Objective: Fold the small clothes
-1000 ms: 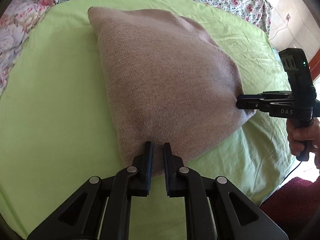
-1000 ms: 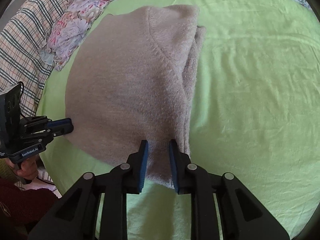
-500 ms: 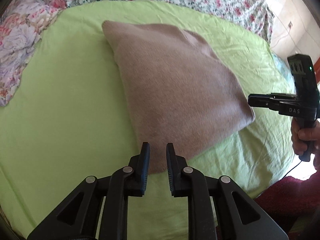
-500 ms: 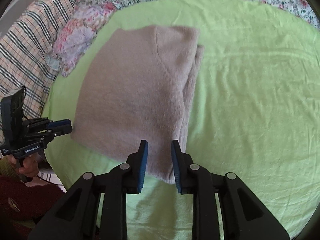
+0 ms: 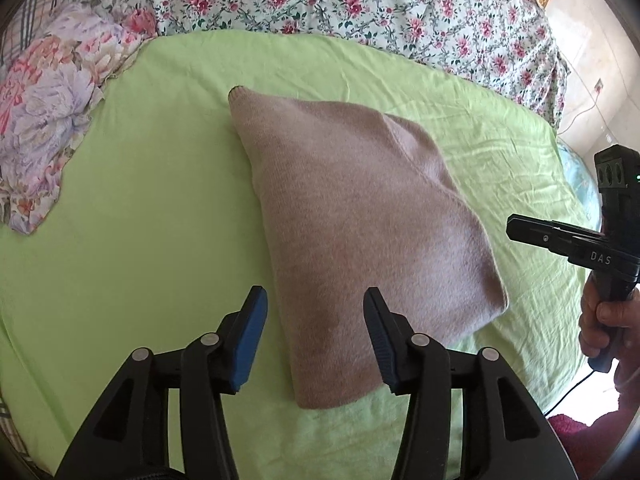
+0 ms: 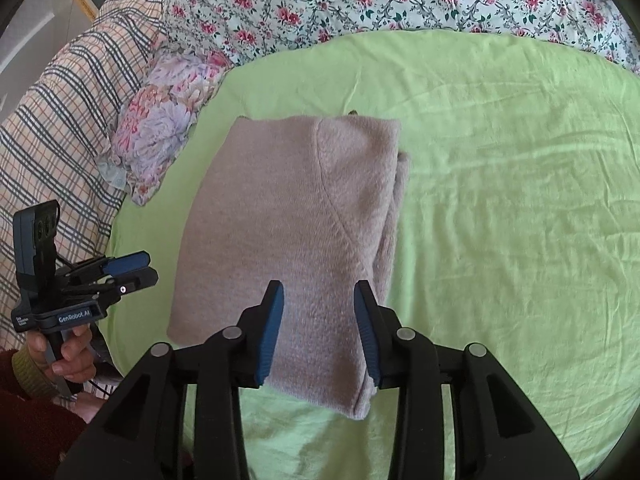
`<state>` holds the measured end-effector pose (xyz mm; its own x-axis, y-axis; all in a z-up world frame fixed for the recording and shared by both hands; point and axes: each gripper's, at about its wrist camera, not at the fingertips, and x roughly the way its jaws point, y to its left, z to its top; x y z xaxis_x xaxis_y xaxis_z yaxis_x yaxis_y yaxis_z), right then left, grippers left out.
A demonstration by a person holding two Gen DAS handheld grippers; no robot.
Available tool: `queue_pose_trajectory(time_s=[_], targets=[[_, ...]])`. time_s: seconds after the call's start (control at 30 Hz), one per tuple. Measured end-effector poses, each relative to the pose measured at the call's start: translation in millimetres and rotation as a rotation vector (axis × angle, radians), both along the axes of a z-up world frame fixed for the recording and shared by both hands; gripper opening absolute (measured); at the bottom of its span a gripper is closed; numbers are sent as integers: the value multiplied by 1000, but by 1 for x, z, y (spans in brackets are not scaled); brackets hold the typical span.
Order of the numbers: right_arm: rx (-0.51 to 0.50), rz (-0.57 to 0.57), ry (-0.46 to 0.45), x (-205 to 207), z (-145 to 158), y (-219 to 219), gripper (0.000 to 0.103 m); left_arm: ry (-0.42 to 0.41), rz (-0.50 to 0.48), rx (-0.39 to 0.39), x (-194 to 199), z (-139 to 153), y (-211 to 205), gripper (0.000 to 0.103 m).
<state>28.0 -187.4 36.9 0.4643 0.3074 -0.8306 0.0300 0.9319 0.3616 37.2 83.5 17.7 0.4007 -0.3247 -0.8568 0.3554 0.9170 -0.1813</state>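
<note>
A folded beige knit sweater (image 5: 360,248) is being left lying flat on a light-green bed sheet (image 5: 140,220), approx. mid-sheet, w/ layered edges stacked along one side in the right wrist view. The left gripper (image 5: 314,330) is being held above the sweater's near corner; its jaws are being opened, w/ nothing clamped between the blue pads (image 5: 250,344). The right gripper (image 6: 318,330) is being held over the other near edge, jaws likewise being opened, no cloth pinched. A floral pillow (image 6: 160,120) & a flowered quilt (image 5: 360,4) are being seen beyond the sheet. No containers are being shown.
</note>
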Motion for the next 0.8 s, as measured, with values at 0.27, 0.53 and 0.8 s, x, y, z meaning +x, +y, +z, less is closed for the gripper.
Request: queue_pose_trajectory(time_s=[0.27, 0.53, 0.8], targets=[[71, -124, 40, 44, -31, -28, 40, 18, 39, -4, 26, -4, -9, 52], [160, -174, 50, 94, -65, -46, 40, 55, 89, 18, 58, -20, -9, 52], [81, -197, 137, 100, -88, -47, 7, 45, 69, 102, 67, -36, -25, 55]])
